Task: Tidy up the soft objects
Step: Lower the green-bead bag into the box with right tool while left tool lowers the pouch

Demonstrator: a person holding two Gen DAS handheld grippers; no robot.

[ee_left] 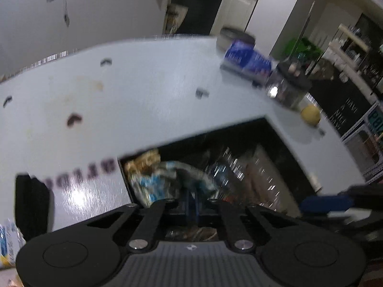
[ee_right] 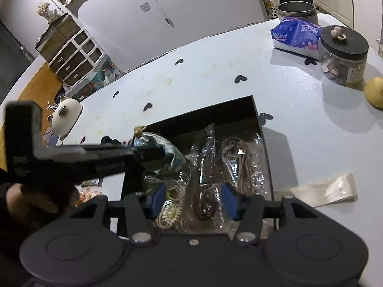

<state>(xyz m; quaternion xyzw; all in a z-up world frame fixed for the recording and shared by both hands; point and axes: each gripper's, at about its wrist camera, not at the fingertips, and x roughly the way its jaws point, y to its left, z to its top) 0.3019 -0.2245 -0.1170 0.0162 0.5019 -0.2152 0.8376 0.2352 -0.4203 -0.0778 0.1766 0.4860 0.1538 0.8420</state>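
A black box [ee_right: 253,112] sits on the white table and holds several clear plastic bags of cords. My left gripper [ee_left: 191,203] is shut on a crinkly blue and silver bag [ee_left: 153,186] over the box's left side. In the right wrist view the left gripper [ee_right: 153,154] reaches in from the left with that bag [ee_right: 165,150] pinched in its tips. My right gripper [ee_right: 194,199] is open and empty just above the box, over a bag of brown cord [ee_right: 205,205] and a white coiled cord [ee_right: 170,212]. Another bag of tan cord [ee_right: 239,162] lies at the right.
A blue tissue pack [ee_right: 296,35], a grey tin [ee_right: 296,10], a black-lidded glass jar [ee_right: 344,55] and a yellow round fruit [ee_right: 375,92] stand at the table's far right. An empty clear bag [ee_right: 320,190] lies right of the box. A white stool [ee_right: 65,114] stands beyond the left edge.
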